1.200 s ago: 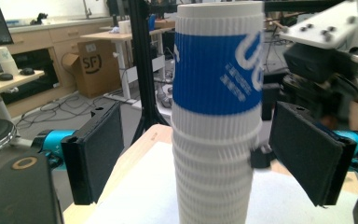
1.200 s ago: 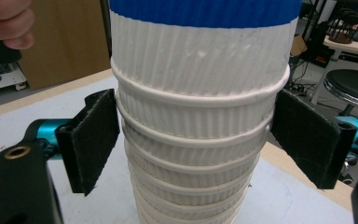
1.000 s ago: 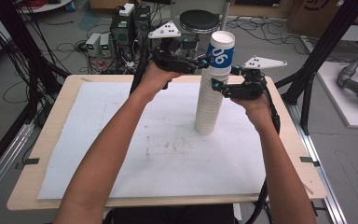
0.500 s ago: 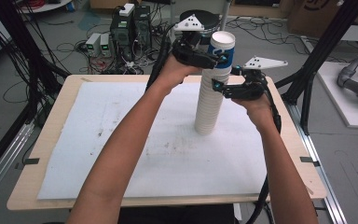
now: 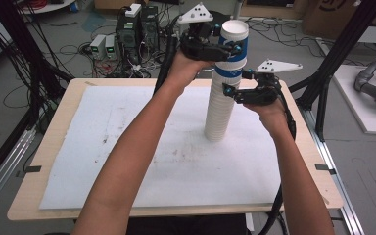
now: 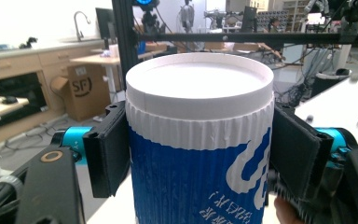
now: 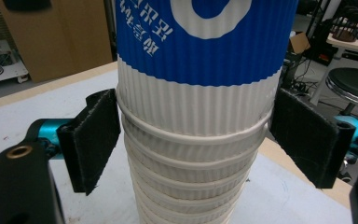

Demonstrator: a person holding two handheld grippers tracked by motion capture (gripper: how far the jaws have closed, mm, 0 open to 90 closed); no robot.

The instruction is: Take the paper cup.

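Top cup [image 5: 233,46]: blue-and-white ribbed paper, white lettering unreadable, capping stack of cups [image 5: 219,110] right of table [image 5: 54,161] centre. Left gripper [image 5: 225,49], at 9 o'clock, just closed, clamps it. Right gripper [image 5: 232,90], at 3 o'clock, clamps stack below.

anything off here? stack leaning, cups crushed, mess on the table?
Nothing serious. The cup stack stands upright on the white sheet, with no crushed cups. The left tool has just closed on the blue top cup, pads against its sides; the right tool brackets the stack lower down. Only oddity: faint dirt smudges on the sheet.
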